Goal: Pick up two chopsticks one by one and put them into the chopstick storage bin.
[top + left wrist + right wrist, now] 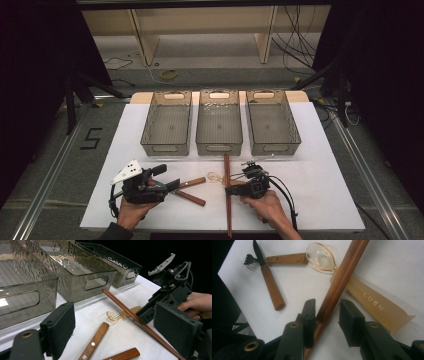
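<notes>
Right gripper (pixel 324 312) straddles the chopsticks (pixel 337 287) (2, side by side), jaws not yet pinching.

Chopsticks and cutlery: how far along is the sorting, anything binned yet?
Nothing done: all three bins look empty. In hand: right gripper straddles the chopsticks, one pad touching, the other apart. Left gripper is open, holding nothing. Left: chopsticks, clear spoon, wooden-handled knife and fork lie on the table.
</notes>
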